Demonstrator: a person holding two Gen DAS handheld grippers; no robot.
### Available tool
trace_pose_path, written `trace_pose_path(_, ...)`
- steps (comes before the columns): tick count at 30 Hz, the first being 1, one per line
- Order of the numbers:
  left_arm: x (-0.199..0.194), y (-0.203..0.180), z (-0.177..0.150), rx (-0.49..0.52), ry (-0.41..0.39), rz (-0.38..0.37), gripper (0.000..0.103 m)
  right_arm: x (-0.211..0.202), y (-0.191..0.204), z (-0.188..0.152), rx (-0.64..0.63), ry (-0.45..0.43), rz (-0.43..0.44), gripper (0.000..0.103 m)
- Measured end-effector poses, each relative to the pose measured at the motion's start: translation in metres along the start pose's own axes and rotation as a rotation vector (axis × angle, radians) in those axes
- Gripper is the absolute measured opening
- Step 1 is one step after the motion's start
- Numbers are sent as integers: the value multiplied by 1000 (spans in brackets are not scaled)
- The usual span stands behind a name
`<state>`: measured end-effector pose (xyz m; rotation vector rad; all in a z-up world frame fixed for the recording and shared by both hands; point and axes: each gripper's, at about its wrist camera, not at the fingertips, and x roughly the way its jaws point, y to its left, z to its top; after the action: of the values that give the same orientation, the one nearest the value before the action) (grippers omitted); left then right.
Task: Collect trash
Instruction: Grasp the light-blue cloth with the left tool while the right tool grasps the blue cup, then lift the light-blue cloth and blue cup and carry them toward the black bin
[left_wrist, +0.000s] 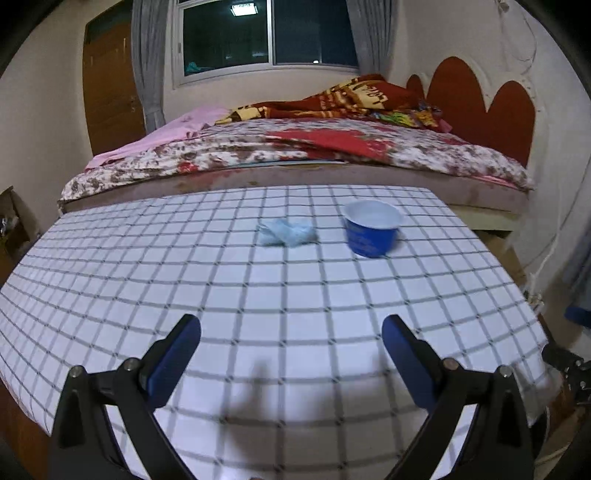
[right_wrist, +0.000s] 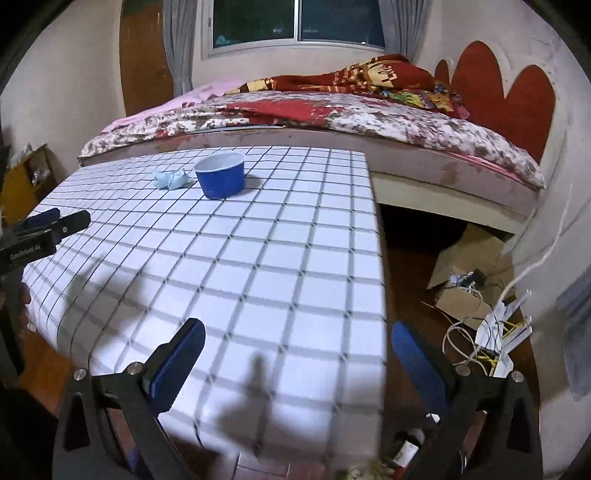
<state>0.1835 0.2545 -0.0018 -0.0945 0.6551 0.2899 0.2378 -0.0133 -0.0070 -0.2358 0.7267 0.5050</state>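
Left wrist view: the left gripper (left_wrist: 291, 328) is hovering over the near part of the checked table (left_wrist: 110, 295), jaws standing wide, nothing between them. A crumpled light-blue tissue (left_wrist: 286, 231) is lying toward the far side of the cloth, and a blue cup (left_wrist: 373, 229) with a white inside is standing upright just right of it, a small gap between the two. A bed (left_wrist: 295, 151) is running behind the table. Judgement: this is looking like the approach stage, nothing collected yet. The wad is sitting almost dead ahead of these jaws, so the next move is likely calling for a reach forward and a low close on soft paper without nudging the cup.

Right wrist view: the right gripper (right_wrist: 297, 330) is hanging over the table's near right corner, also spread wide and empty. This view is showing what the other is not: the left gripper from the side at the left edge, the floor to the right with a cardboard box (right_wrist: 469, 266) and a tangle of white cables (right_wrist: 491, 339). No bin is showing clearly in either view; the cup may be serving as one, though I cannot tell.
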Motion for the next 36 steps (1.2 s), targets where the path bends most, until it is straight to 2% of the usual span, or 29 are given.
trace_pose_path(4,28,17,14,13,13,18,99,38,29,43,-42,-16,39,102)
trace_pose_path(7,50,29,22,-1,37,18,99,77,44,69,-49,17,59,102)
trace_pose_path(13,90,42,29,-12,79,17,99,150,66,106,-53,85,83,102)
trace_pose_path(17,110,50,36,-36,90,-3,99,182,75,126,-63,89,103,102)
trace_pose_path(19,119,51,42,-45,92,-21,99,191,77,136,-68,74,108,101)
trace_pose_path(21,126,49,47,-50,94,-45,99,199,74,144,-66,71,128,79)
trace_pose_path(26,144,26,61,-22,98,-101,98,210,53,156,-48,71,82,79)
trace_pose_path(28,154,13,68,-1,110,-114,93,211,44,158,-39,71,69,79)
trace_pose_path(35,189,-2,74,16,218,-69,83,212,25,158,-6,72,74,79)
trace_pose_path(36,193,-3,74,18,236,-61,77,212,26,158,-5,73,79,79)
